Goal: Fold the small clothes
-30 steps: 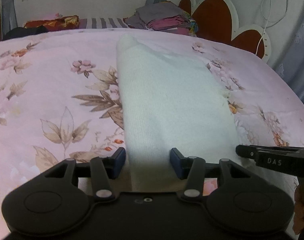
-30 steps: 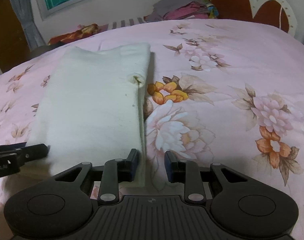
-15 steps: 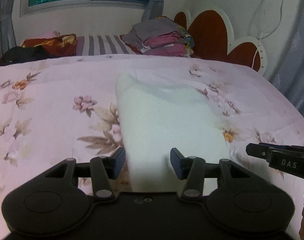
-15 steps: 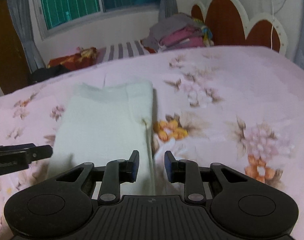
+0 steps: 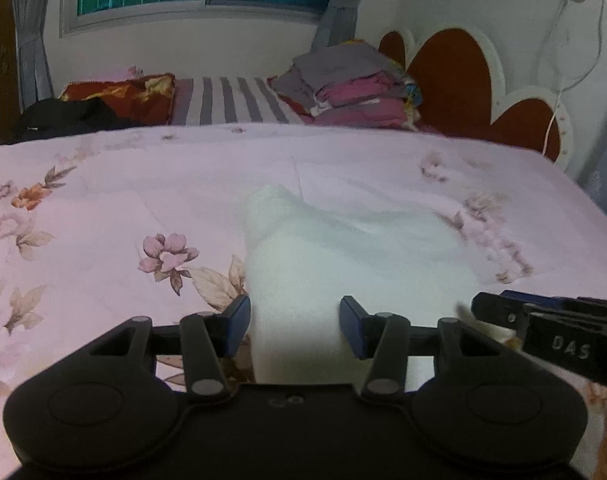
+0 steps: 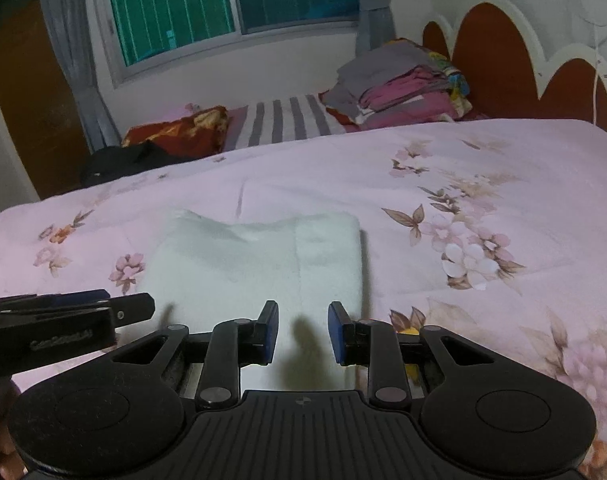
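- Left wrist view: the black left gripper (image 5: pixel 294 325) with blue pads hangs above the folded white knitted garment (image 5: pixel 343 264), jaws apart, empty.
- White garment lies flat on the pink floral bedspread (image 5: pixel 103 216).
- Right gripper (image 6: pixel 303 332): jaws narrowly apart, empty.

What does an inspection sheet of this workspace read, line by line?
Surface: pink floral bedspread, laid flat.
Job's things: white garment, folded into a long strip, lying on the bedspread.
Clutter: stack of folded clothes, striped pillow, red patterned cushion and a black item at the far end.
Grippers: left gripper and right gripper both open, holding nothing, above the garment's near end.
Cables: white cord hanging on the wall.
Surroundings: window, curtains, scalloped headboard.
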### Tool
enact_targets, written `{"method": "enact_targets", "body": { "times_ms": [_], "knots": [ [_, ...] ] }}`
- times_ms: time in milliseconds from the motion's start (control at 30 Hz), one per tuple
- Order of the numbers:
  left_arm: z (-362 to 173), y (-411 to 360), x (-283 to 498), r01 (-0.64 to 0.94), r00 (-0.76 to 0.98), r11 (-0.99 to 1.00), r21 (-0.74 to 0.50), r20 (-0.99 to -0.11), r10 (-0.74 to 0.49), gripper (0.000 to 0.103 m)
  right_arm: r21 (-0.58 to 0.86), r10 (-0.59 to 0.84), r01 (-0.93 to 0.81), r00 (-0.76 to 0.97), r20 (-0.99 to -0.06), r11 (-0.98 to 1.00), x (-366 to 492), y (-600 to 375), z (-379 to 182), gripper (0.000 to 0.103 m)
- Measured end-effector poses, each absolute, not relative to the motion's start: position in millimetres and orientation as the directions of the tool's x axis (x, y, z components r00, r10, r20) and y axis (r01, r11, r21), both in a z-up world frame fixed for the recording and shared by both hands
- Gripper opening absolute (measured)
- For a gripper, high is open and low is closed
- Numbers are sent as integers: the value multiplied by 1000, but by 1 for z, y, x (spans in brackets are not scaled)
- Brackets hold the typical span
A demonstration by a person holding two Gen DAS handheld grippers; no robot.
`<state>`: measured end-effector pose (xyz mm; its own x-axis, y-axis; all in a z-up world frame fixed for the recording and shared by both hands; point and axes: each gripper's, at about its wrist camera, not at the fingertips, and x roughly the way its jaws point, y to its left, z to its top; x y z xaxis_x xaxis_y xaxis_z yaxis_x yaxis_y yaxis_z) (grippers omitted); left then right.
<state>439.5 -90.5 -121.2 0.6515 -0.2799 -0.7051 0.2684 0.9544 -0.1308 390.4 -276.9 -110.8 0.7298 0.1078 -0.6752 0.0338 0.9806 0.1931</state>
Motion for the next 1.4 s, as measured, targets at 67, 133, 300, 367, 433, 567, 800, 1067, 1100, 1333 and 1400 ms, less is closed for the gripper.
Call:
{"method": "enact_targets", "body": {
  "times_ms": [67,133,300,367,433,567,800,1067,1100,1333,1400],
  "knots": [
    [-133,-88,445,253,622,956,-148,-732,-278,50,195,115,30,716,-689,980,399,-280,-120,27],
    [-142,-81,448,227,611,953,-201,-733,-300,56,176,105,36,682,-724,984,405,-283,-134,27],
    [-125,-75,451,205,638,952,-229,-706,-307,52,238,156,31,672,-724,971,407,-302,-139,27],
    [-122,-78,460,196,647,954,-229,-700,-301,53,240,149,31,702,-696,970,412,-306,-130,27],
    [-125,-82,472,181,644,958,-221,-710,-285,52,244,147,34,718,-680,969,422,-307,-126,27],
    [-135,-87,490,162,641,964,-212,-720,-266,55,227,142,23,717,-682,974,451,-301,-127,27],
    [-145,-82,501,144,625,958,-247,-728,-282,66,155,89,33,694,-714,987,489,-291,-148,27],
    [-147,-82,506,140,626,958,-250,-727,-282,66,137,71,44,684,-726,990,493,-298,-163,27],
    [-146,-83,506,140,626,959,-247,-728,-279,66,140,72,44,686,-724,989,492,-298,-163,27],
    [-136,-84,501,162,633,963,-213,-727,-267,65,202,114,50,685,-720,978,487,-310,-152,27],
    [-134,-84,499,168,630,962,-213,-728,-271,64,214,117,57,688,-716,975,482,-311,-147,27]
  ]
}}
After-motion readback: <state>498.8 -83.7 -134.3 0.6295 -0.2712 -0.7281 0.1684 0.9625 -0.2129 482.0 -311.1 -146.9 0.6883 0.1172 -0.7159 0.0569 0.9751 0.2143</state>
